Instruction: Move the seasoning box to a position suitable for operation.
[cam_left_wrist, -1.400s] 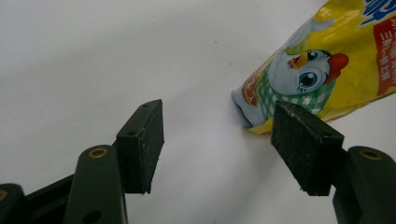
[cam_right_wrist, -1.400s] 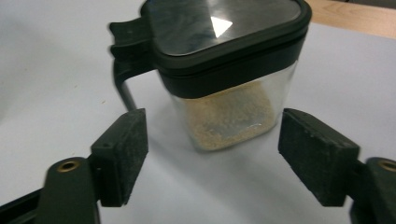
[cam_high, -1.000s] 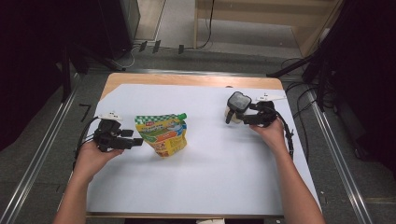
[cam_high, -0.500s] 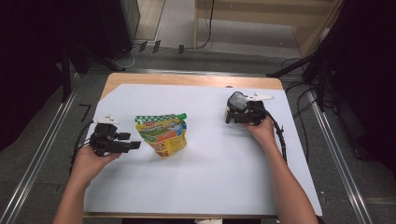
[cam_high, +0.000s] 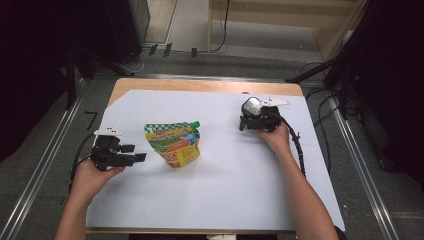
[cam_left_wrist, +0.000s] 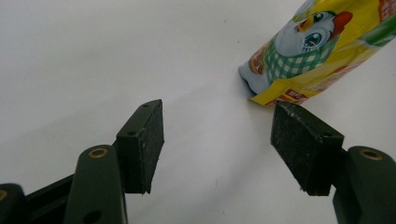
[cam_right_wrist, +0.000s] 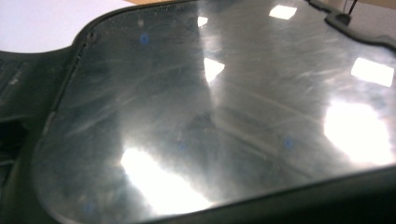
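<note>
A yellow and green spouted pouch (cam_high: 174, 143) with a green cap lies flat on the white table cover (cam_high: 230, 185). My left gripper (cam_high: 135, 152) rests just left of it, pointing at it. Its jaws stand open with nothing between them (cam_left_wrist: 219, 144), and the pouch's bottom corner (cam_left_wrist: 299, 60) lies just beyond the right pad (cam_left_wrist: 303, 144). A black device with a shiny plate (cam_high: 250, 106) sits at the back right. My right gripper (cam_high: 247, 120) is pressed up against it. The glossy plate (cam_right_wrist: 210, 116) spans the right gripper view and hides the jaws.
The bare wooden table edge (cam_high: 200, 85) runs along the back. Metal rails (cam_high: 45, 165) flank the table on both sides. A cable (cam_high: 299, 150) trails from the right gripper along the forearm. Open white surface spreads across the middle and front.
My left gripper has drawn back a little from the pouch, toward the person. My right gripper has shifted left, closer onto the black device.
</note>
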